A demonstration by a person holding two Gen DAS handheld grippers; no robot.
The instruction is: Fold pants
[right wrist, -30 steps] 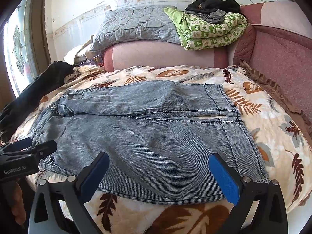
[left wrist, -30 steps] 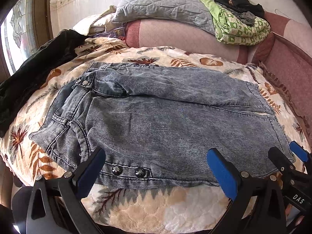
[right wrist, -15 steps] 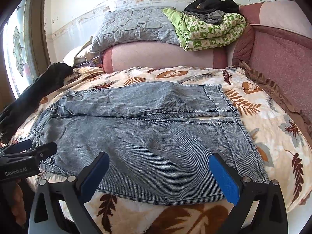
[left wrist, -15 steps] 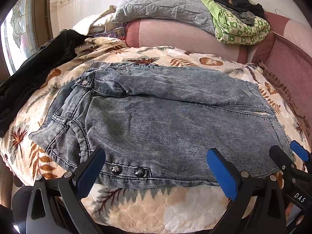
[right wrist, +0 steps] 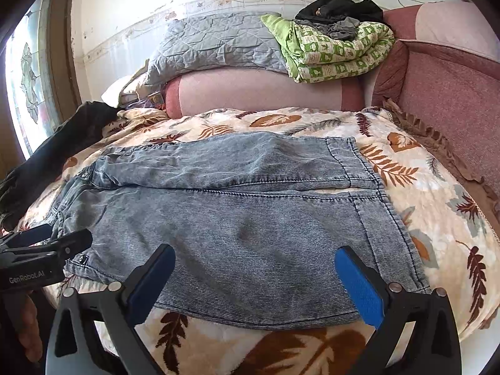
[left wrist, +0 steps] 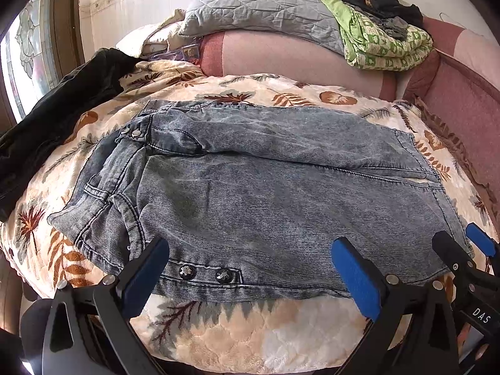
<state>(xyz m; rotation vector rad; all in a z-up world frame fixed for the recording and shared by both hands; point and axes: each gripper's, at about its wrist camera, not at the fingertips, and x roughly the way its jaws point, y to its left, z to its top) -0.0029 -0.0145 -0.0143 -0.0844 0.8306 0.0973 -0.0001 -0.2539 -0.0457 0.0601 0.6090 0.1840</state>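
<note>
Grey-blue denim pants [left wrist: 256, 193] lie flat on the leaf-print bedspread [left wrist: 250, 328], waistband to the left, leg hems to the right. They also fill the right wrist view [right wrist: 237, 218]. My left gripper [left wrist: 250, 272] is open and empty, hovering over the near edge by two dark snap buttons [left wrist: 204, 273]. My right gripper [right wrist: 254, 278] is open and empty over the near leg's lower edge. The right gripper shows at the right of the left wrist view [left wrist: 465, 250]; the left one shows at the left of the right wrist view [right wrist: 43, 243].
A black garment [left wrist: 53, 118] lies at the bed's left edge. A grey quilt [right wrist: 215, 43], a green patterned blanket [right wrist: 334, 53] and dark clothes [right wrist: 337, 7] sit on the pink headboard bolster [right wrist: 259, 90]. A padded pink side panel [right wrist: 453, 100] runs along the right.
Almost nothing has moved. Both grippers hold their place over the near edge of the pants, jaws still wide open.
</note>
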